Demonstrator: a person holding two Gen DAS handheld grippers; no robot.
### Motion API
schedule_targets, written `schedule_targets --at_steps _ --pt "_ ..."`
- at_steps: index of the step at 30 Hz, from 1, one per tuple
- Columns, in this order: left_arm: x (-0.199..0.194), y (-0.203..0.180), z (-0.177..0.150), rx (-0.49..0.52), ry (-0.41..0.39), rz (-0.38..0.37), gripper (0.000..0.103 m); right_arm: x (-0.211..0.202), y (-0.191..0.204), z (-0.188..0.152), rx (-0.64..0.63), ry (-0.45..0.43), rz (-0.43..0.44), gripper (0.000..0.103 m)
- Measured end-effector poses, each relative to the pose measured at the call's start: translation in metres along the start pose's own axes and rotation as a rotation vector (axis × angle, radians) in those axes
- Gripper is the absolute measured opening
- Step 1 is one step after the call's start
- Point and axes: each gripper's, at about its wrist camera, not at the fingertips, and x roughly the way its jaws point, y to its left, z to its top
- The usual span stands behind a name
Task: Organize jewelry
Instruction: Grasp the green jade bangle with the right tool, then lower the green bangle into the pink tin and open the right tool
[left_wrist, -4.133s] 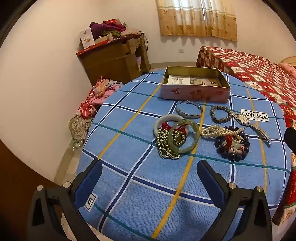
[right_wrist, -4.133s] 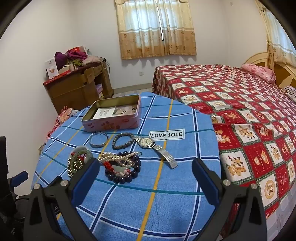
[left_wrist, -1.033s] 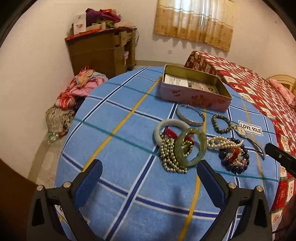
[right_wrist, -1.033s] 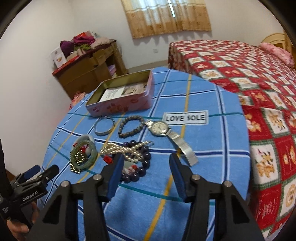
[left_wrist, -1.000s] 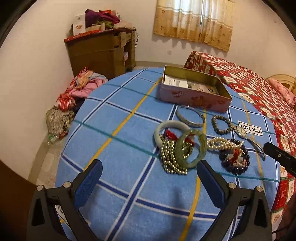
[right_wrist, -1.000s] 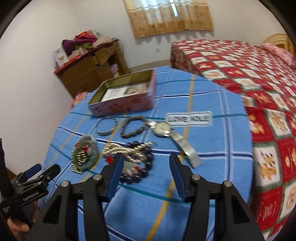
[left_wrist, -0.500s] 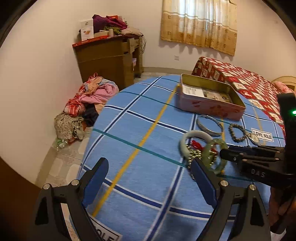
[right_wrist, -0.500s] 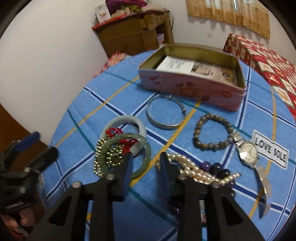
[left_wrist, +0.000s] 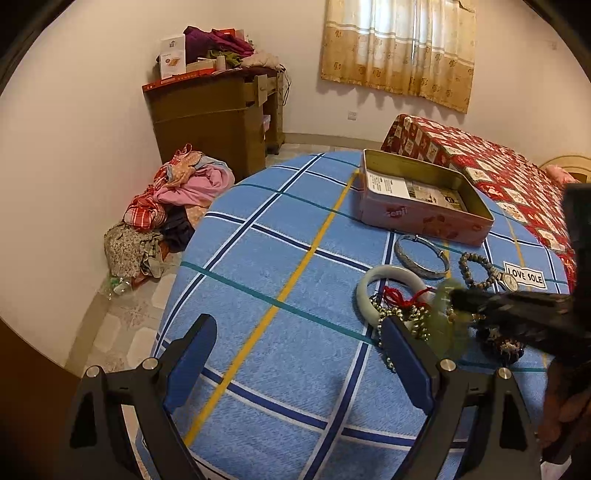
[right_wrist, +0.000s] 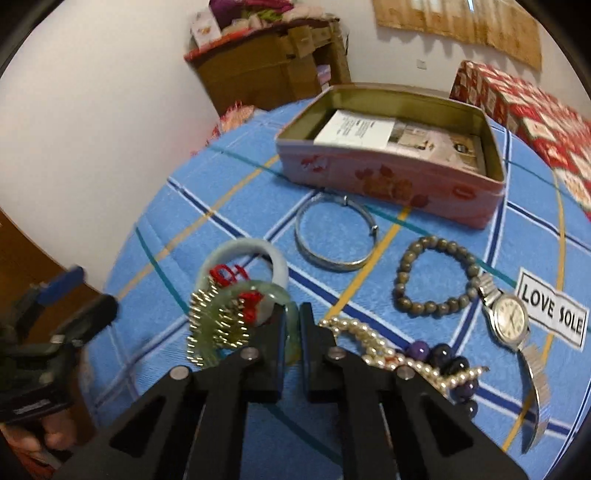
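Observation:
My right gripper (right_wrist: 291, 328) is shut on the rim of a green jade bangle (right_wrist: 258, 291), tilting it up; it shows blurred in the left wrist view (left_wrist: 445, 317). A white bangle (right_wrist: 243, 251), gold bead chain (right_wrist: 218, 325) and red cord (right_wrist: 229, 275) lie under it. A silver bangle (right_wrist: 334, 236), grey bead bracelet (right_wrist: 436, 275), watch (right_wrist: 511, 317), pearl strand (right_wrist: 362, 338) and purple beads (right_wrist: 443, 360) lie on the blue cloth. The open pink tin (right_wrist: 391, 177) stands behind. My left gripper (left_wrist: 295, 354) is open and empty, left of the pile.
The round table's blue checked cloth (left_wrist: 280, 258) carries a "LOVE SOLE" label (right_wrist: 552, 314). A brown dresser (left_wrist: 218, 114) and a clothes pile (left_wrist: 173, 206) stand beyond the table's left edge. A red bed (left_wrist: 495, 166) is at the right.
My right gripper has moved down and left onto the pile and closed on the green bangle, tilting it up. My left gripper has shifted left, away from the jewelry.

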Motion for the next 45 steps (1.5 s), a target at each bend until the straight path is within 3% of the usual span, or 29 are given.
schedule_targets --at_steps 5,10,14,17,22,29,34,38,45 --pt "0.007 -0.003 0.004 0.008 0.014 -0.015 0.091 -0.044 -0.012 0.023 0.036 -0.119 0.004 0.010" --pt "0.009 -0.009 0.012 0.017 0.002 -0.044 0.091 -0.063 -0.039 0.077 0.053 -0.225 -0.048 0.010" --pt "0.010 -0.013 0.021 0.029 -0.016 -0.041 0.091 -0.032 -0.067 0.122 0.095 -0.232 -0.071 0.010" --pt "0.012 -0.012 0.028 0.034 -0.026 -0.043 0.091 0.005 -0.086 0.137 0.131 -0.168 -0.058 0.010" --pt "0.020 -0.007 0.042 0.022 -0.036 -0.044 0.091 0.046 -0.105 0.137 0.175 -0.053 -0.049 0.010" --pt "0.038 -0.010 0.053 0.032 -0.031 -0.059 0.091 0.046 -0.117 0.131 0.197 -0.035 -0.006 0.018" --pt "0.051 -0.010 0.051 0.054 0.014 -0.075 0.091 0.006 -0.111 0.127 0.191 -0.128 -0.010 0.021" --pt "0.052 -0.009 0.051 0.051 0.025 -0.102 0.091 -0.049 -0.103 0.099 0.133 -0.231 -0.064 0.022" --pt "0.050 -0.037 0.067 0.086 0.001 -0.178 0.091 -0.096 -0.112 0.041 0.193 -0.264 -0.140 0.023"
